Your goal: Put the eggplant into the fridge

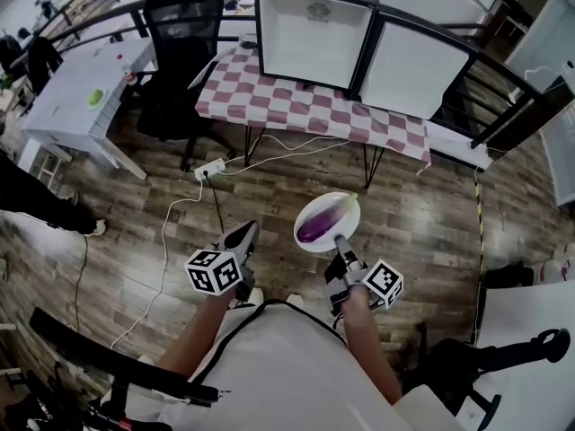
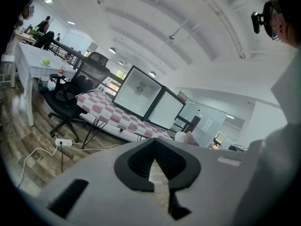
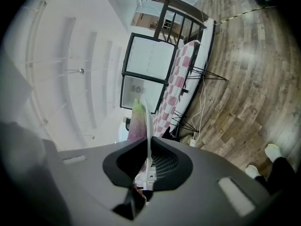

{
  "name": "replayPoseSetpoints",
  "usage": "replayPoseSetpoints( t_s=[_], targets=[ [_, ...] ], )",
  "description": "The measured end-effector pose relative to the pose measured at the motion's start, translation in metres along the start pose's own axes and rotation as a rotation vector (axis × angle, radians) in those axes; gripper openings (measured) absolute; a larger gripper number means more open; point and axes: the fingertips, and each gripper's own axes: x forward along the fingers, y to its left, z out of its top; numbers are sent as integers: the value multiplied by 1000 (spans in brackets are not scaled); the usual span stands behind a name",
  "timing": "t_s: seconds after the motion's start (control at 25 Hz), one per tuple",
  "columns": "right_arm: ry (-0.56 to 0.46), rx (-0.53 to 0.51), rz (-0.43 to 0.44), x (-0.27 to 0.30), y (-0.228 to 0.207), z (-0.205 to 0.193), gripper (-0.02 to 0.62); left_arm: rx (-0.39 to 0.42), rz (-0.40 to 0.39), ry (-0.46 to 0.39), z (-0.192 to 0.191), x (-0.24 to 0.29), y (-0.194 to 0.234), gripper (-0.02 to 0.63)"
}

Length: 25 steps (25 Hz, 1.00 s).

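Eggplant (image 1: 319, 225) rides on a white plate (image 1: 346, 206), carried over the wood floor, well short of the fridge (image 1: 314, 39) on the checkered table (image 1: 305, 106). From the head view it looks glossy purple, paling toward one end. The right tool (image 1: 342, 243) pinches the plate's near rim; the left tool (image 1: 241, 238) hangs beside it, holding nothing.

Left gripper view: the jaws are pressed together with nothing between them, and the fridge (image 2: 141, 93) stands ahead with both doors shut.

Right gripper view: the jaws clamp the plate (image 3: 148, 126) edge-on, with the eggplant (image 3: 136, 121) pinkish-purple and green-tipped beside it.

It seems light and firm with a slick skin, lying loose, so it could roll off if the plate tips. Its thick middle looks like the safest place to take hold.
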Motion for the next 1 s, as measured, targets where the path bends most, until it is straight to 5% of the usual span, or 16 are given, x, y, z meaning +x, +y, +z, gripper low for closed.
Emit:
replayPoseSetpoints(
  t_s=[1.0],
  targets=[
    [60,-26,18,-42,-23,44,29,47,59,-34,-29,12,-55,2]
  ],
)
